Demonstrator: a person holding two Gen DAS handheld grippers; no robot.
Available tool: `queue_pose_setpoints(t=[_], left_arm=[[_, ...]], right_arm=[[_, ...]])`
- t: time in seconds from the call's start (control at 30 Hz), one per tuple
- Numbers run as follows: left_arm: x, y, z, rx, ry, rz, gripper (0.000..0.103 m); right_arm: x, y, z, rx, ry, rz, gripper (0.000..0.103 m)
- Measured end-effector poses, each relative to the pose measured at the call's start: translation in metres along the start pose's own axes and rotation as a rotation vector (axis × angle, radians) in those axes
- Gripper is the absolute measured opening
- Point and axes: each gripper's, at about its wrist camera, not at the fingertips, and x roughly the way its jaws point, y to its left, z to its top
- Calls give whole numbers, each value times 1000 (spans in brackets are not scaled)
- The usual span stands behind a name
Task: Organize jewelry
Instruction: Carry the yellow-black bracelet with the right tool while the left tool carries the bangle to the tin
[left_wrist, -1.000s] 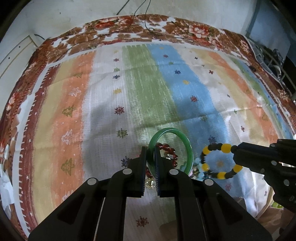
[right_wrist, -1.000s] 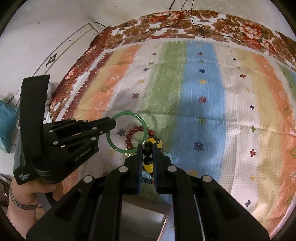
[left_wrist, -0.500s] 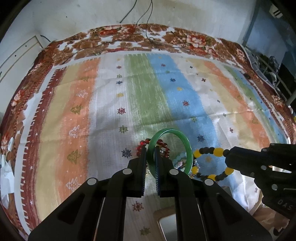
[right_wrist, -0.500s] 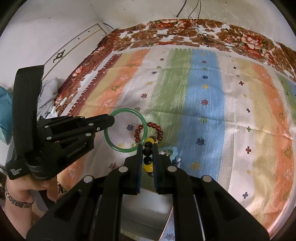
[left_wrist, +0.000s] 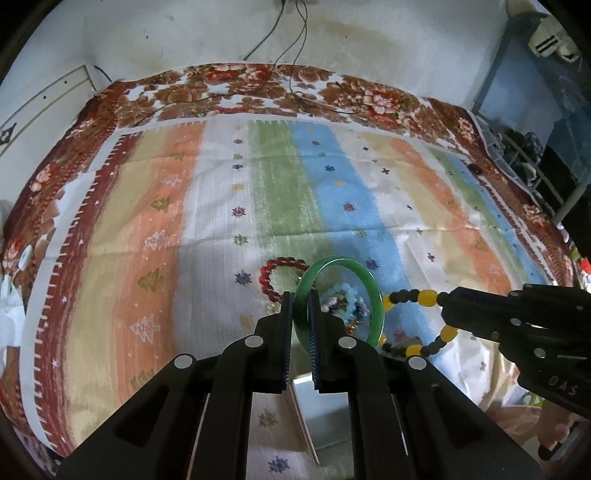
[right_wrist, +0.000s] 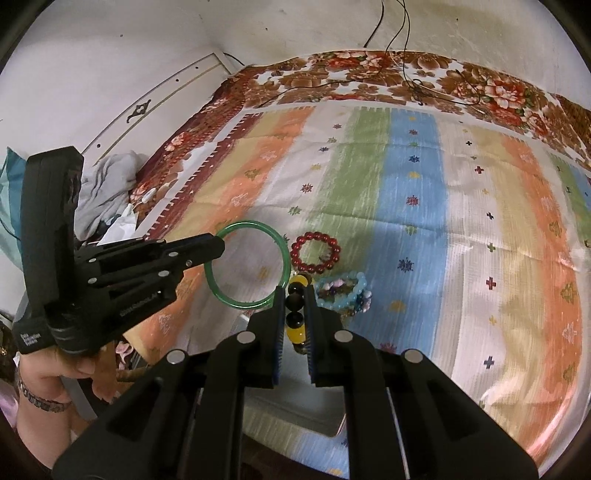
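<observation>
Two bracelets held clear of a bed spread with a striped cloth. The left gripper has its fingers closed narrowly on the rim of the green bangle, which hangs in the air above the cloth; seen from the right wrist, the same bangle projects from the left fingertips as a full ring. It is judged rigid, glossy and probably brittle: a pinch across the band at one point carries it, though so smooth a surface may pivot or slip. The right gripper pinches the black-and-yellow bead bracelet by a few beads; its free loop sags, so it is judged light and limp, best taken across a bead. On the cloth lie a red bead bracelet and, just beside it, pale blue bead strands. A box, largely hidden, sits below the grippers.
</observation>
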Motion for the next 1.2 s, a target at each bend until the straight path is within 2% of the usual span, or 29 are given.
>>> queue_pose_setpoints(t=[0.37,0.53,1.2], left_arm=[[-21,-19,-36,38,-9,-13,8],[-25,-27,-55,56,-14,13,8],[-15,-36,-62,84,7,21,9]], right_arm=[[-13,6,-40,-5,17,13,11],[-17,11,-57,-11,21,18,11],[-7,4,-58,4,47,-4,11]])
